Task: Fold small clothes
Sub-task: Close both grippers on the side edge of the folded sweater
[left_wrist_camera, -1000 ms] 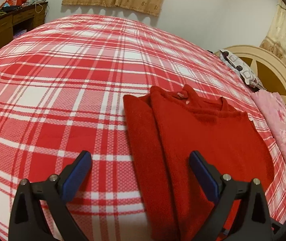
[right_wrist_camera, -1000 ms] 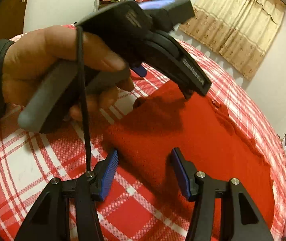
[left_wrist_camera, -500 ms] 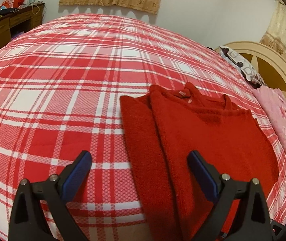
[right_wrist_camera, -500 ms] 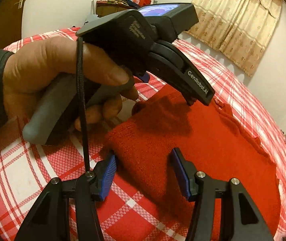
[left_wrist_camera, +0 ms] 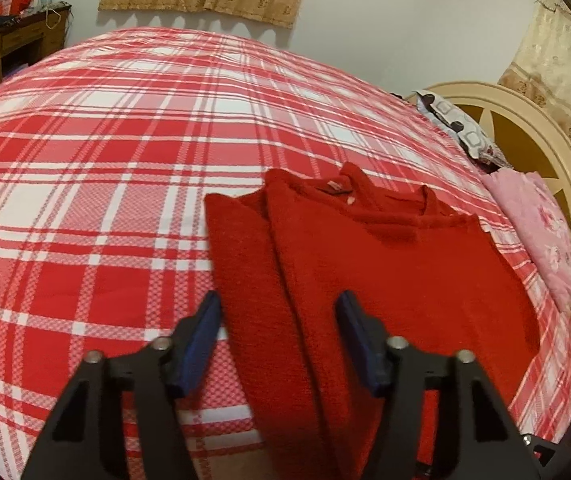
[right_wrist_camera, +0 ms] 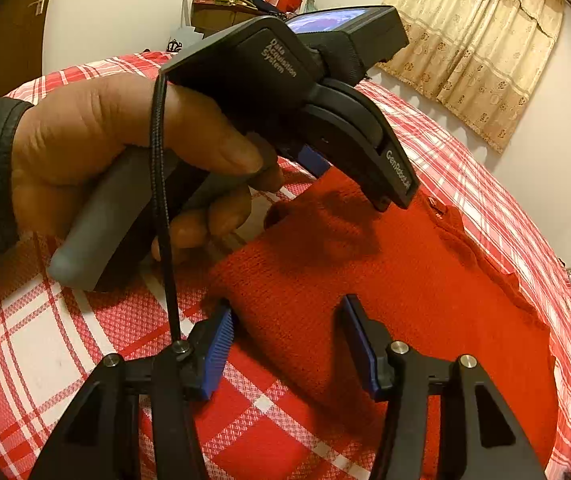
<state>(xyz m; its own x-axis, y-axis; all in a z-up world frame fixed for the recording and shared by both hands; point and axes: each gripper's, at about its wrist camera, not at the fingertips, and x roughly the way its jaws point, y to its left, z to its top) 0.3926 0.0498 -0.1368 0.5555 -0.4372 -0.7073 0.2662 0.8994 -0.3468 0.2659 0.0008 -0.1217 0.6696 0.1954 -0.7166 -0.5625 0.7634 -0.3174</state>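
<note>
A small red knit sweater [left_wrist_camera: 397, 272] lies flat on the red-and-white plaid bed [left_wrist_camera: 105, 184], its left side folded inward along a long crease. My left gripper [left_wrist_camera: 279, 320] is open, its jaws straddling the sweater's folded left edge near the bottom. In the right wrist view the sweater [right_wrist_camera: 405, 280] fills the middle. My right gripper [right_wrist_camera: 285, 328] is open over the sweater's near corner, left pad at the edge. The hand holding the left gripper's body [right_wrist_camera: 277, 92] hovers just above the sweater's far left edge.
A pink floral pillow [left_wrist_camera: 541, 224] and a patterned pillow [left_wrist_camera: 457, 128] lie by the cream headboard [left_wrist_camera: 525, 120] at right. A wooden desk [left_wrist_camera: 9, 48] with clutter stands at the far left. Beige curtains [right_wrist_camera: 473, 40] hang on the wall.
My left gripper's jaws have narrowed and moved right over the sweater's folded left edge. The right gripper has edged slightly closer to the sweater's corner.
</note>
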